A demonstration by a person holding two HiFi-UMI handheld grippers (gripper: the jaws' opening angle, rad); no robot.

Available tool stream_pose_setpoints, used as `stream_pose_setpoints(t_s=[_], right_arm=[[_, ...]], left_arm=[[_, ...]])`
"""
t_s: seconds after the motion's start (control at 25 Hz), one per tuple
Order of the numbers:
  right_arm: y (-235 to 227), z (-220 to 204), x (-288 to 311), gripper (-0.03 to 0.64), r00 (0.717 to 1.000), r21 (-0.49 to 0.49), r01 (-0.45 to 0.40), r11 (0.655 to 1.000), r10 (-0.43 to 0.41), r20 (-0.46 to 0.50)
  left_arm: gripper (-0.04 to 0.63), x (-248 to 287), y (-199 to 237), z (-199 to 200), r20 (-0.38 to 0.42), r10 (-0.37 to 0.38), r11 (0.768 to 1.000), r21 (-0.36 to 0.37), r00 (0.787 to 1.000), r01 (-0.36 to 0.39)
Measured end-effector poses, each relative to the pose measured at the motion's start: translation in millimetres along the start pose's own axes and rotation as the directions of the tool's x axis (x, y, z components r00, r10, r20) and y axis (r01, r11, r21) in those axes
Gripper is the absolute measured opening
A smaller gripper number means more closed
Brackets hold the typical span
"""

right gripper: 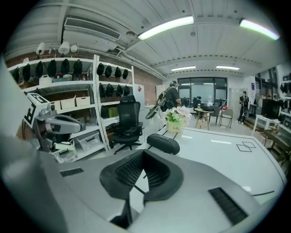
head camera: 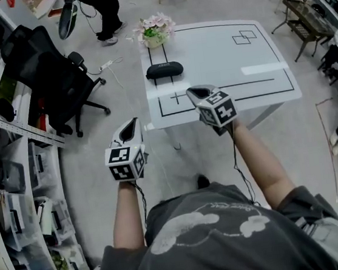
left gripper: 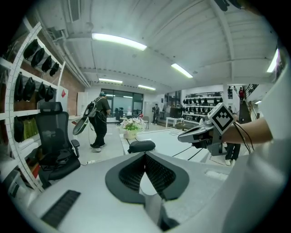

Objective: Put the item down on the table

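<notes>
A black oval case lies on the white table near its left edge; it also shows as the case and the case in the two gripper views. My left gripper hangs off the table's near left corner, over the floor. Its jaws are shut with nothing between them. My right gripper hovers above the table's front edge, short of the case. Its jaws are shut and empty too. Neither gripper touches the case.
A pot of pink flowers stands at the table's far left corner, behind the case. A black office chair sits left of the table, before shelves of bins. A person stands beyond the table. Black tape lines mark the tabletop.
</notes>
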State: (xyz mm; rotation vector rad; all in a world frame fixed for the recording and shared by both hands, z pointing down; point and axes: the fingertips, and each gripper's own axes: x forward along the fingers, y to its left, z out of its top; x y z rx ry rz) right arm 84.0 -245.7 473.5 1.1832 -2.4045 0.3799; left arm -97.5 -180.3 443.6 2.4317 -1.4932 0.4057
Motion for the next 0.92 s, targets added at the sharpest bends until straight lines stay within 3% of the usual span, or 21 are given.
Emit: stream_pose_setpoints(t_s=[0.48, 0.92], right_arm=[[93, -5, -9, -0.002, 0.997, -0.007, 0.075, 0.997, -0.075, 0.021], [164, -28, -32, -0.002, 0.986, 0.103, 0.165, 0.981, -0.167, 0.017]], left_arm=[[0.002, -62, 35, -23, 0.032, -0.094, 0.995, -0.008, 0.995, 0.095], [0.002, -127, 62, -51, 0.045, -0.167, 0.986, -0.011, 0.985, 0.168]])
